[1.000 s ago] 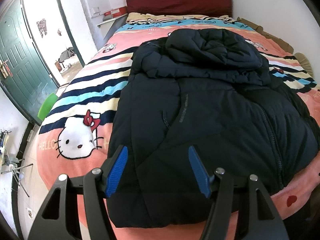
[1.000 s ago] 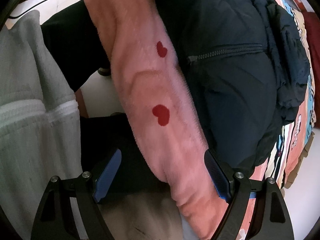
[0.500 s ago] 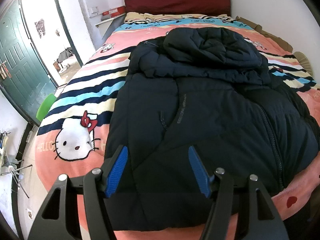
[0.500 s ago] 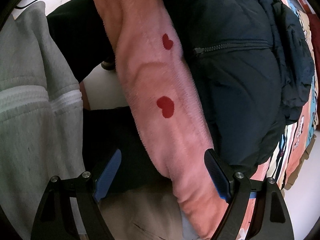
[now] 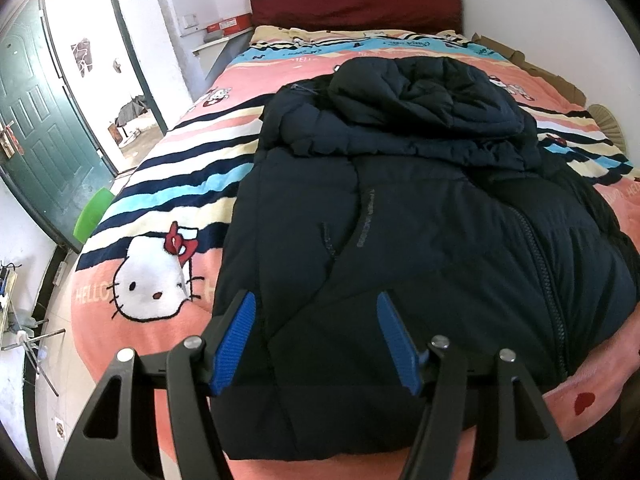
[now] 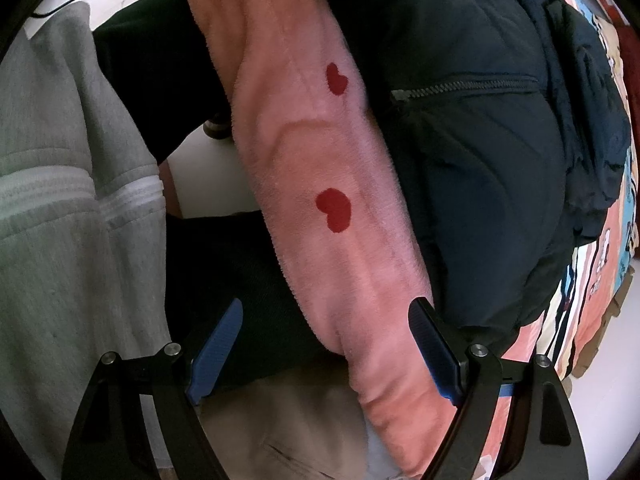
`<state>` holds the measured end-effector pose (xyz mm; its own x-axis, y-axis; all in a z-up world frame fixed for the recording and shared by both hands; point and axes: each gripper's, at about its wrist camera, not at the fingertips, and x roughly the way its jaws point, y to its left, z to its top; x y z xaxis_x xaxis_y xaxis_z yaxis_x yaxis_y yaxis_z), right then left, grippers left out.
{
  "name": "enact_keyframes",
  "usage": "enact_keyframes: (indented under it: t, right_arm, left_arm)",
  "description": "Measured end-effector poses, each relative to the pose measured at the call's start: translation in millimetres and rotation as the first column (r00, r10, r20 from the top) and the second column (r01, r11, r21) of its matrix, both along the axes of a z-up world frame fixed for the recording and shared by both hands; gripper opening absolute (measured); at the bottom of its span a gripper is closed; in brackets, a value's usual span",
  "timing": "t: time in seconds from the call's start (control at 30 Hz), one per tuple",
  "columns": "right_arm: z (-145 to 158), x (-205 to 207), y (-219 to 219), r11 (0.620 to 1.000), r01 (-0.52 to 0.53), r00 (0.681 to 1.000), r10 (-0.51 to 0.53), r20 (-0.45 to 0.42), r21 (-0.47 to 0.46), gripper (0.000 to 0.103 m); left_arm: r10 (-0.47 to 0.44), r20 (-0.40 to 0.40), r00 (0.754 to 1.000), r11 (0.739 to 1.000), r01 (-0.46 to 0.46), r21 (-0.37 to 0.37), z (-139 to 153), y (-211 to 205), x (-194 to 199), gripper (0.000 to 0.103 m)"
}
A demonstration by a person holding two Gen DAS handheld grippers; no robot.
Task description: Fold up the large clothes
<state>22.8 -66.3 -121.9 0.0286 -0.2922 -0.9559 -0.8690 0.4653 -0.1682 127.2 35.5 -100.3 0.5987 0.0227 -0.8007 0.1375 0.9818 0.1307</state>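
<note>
A large dark navy padded jacket (image 5: 400, 216) lies on the bed, hood bunched at the far end, zip down its right half. My left gripper (image 5: 316, 340) is open and empty, hovering over the jacket's near hem at the left. My right gripper (image 6: 324, 352) is open and empty at the bed's near edge, its fingers straddling the hanging pink blanket edge (image 6: 320, 200). The jacket also shows in the right wrist view (image 6: 480, 120), up and to the right of that gripper.
The bed carries a pink striped cartoon-cat blanket (image 5: 152, 280) and a dark red headboard (image 5: 352, 0). A green door (image 5: 36, 128) stands open at the left. Grey trousers (image 6: 60, 220) of the person fill the left of the right wrist view.
The left gripper has drifted slightly, with the jacket sliding a little left in its view. The right gripper's view has shifted a little along the blanket edge. Both stay open.
</note>
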Motion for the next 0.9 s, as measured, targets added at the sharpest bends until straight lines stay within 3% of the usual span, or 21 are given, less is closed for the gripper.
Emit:
enact_keyframes:
  t: [0.9]
  right_arm:
    - [3, 7, -15, 0.999, 0.048, 0.999, -0.048, 0.016, -0.003, 0.084]
  left_arm:
    - [-0.003, 0.007, 1.000, 1.000, 0.003, 0.001, 1, 3, -1, 0.062]
